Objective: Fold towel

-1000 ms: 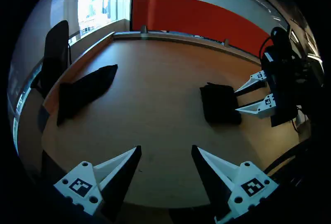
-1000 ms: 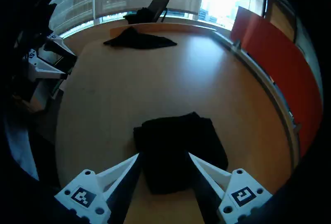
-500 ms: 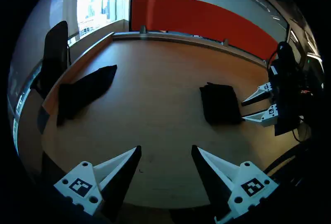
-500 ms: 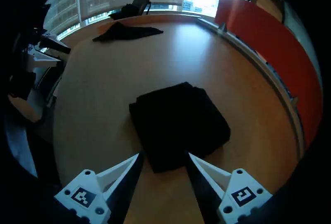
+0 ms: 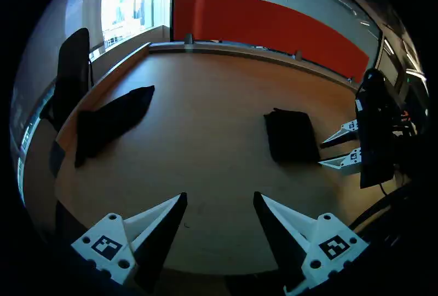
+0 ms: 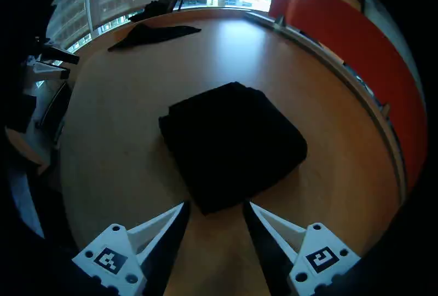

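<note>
- Found the folded towel (image 6: 232, 145) lying flat on the wooden worktop (image 6: 120, 132) as a thick, dark, roughly square stack, well in from every edge.
- Saw its nearest corner reaching in between the two fingertips of the right gripper (image 6: 216, 204) in the right gripper view.
- Found the jaws there spread, with bare wood showing beside each tip and nothing pinched; could not tell whether either tip touched the cloth.
- Made out the same gripper in the left gripper view at the worktop's right-hand edge, with its white fingers pointing at the towel's side and their tips just beside it.
- Saw a dark shape of the person holding it behind those fingers, too dim to read further.
- Found the left gripper (image 5: 219, 195) over the near edge of the worktop, well apart from the towel.
- Found its jaws spread wide too, holding nothing, with plain wood between them.
- Spotted a second dark cloth (image 5: 109, 118) lying loose and crumpled in a long shape near the window-side edge, well apart from the folded stack.
- Noted a dark chair (image 5: 71, 77) standing just beyond that edge, in front of a bright window (image 5: 126, 0).
- Noted a red panel (image 5: 263, 25) running behind the worktop's far edge, with a raised lip along that edge.
</note>
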The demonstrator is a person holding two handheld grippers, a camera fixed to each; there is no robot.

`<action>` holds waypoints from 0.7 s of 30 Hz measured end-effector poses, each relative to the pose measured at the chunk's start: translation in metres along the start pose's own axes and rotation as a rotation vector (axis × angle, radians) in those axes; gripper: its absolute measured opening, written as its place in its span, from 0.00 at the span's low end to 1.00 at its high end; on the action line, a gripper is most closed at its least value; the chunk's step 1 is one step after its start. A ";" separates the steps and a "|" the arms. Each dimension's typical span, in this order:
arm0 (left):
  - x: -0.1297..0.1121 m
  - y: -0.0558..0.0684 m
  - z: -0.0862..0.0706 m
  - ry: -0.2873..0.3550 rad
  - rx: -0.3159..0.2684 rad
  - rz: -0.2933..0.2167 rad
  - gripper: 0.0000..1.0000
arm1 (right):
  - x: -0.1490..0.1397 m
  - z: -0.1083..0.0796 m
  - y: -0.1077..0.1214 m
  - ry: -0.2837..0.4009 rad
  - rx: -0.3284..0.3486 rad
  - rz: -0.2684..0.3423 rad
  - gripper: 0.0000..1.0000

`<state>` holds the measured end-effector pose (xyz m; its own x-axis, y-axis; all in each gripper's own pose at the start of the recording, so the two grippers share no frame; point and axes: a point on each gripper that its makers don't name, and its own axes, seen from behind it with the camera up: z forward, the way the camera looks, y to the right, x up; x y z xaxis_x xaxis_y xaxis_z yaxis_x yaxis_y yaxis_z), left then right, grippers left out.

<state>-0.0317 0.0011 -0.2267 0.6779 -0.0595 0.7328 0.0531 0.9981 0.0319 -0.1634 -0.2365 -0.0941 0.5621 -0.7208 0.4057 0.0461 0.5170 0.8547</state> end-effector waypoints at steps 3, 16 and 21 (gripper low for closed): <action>0.000 0.000 0.000 0.000 0.001 -0.001 0.90 | -0.005 0.002 0.001 -0.008 -0.010 0.022 0.72; -0.001 0.000 -0.001 -0.001 0.004 0.000 0.89 | -0.012 0.006 0.007 -0.020 -0.047 0.086 0.63; -0.001 0.001 -0.001 -0.001 0.003 0.003 0.89 | -0.013 0.006 0.009 -0.020 -0.052 0.106 0.58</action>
<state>-0.0319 0.0019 -0.2279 0.6772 -0.0567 0.7336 0.0489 0.9983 0.0320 -0.1752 -0.2246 -0.0896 0.5494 -0.6695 0.4999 0.0300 0.6138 0.7889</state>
